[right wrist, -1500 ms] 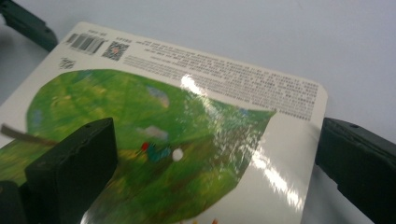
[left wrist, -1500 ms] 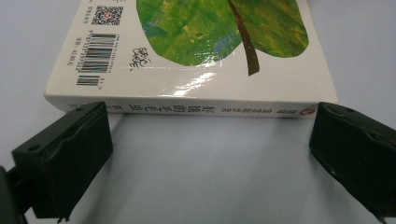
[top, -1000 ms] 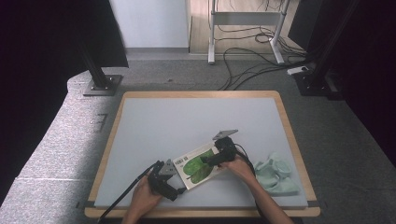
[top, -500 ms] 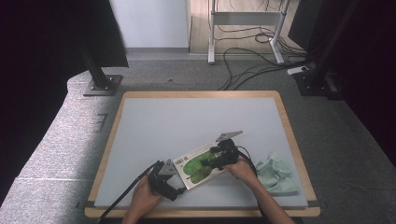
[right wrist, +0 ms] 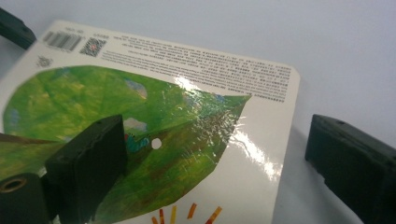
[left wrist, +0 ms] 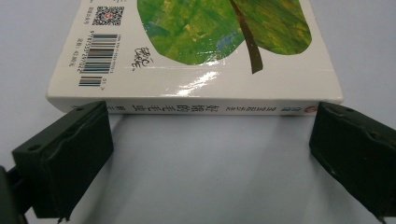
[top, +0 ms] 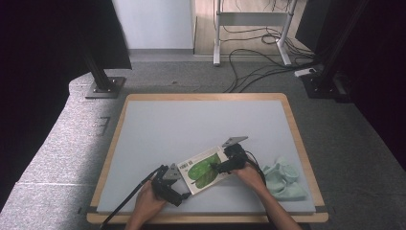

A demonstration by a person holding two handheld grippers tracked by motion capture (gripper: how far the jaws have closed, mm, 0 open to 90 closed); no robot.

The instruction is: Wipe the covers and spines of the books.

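Step in hand: positioning both tongs at the book (top: 203,169) prior to a grasp or page turn. The book lies flat on the counter (top: 158,129), near its 6 o'clock edge, back cover up.

Left tongs (top: 178,184): at the book's 7 o'clock side, jaws apart, standing along the spine (left wrist: 196,107). Both jaw tips lie just beside the spine face; contact cannot be confirmed. Nothing is held.

Right tongs (right wrist: 215,158): at the book's 3 o'clock side, jaws apart and just opened further. One jaw hovers over the cover, the other stands off the book's edge above the counter. Nothing is clamped.

Next move, as judged: the right tongs need one jaw under the free edge of the cover and one above it, then closure and lift. The left tongs should brace the spine so the book does not slide. The glossy cover is likely slippery.

Appearance of the book: thin, white, glossy, rounded corners. A large green leaf (right wrist: 140,140) with a brown stem fills the cover. A barcode (left wrist: 97,60) and QR code sit at one corner, with small print lines along one edge.

A pale green cloth (top: 285,177) lies at 3 o'clock of the book, well apart.
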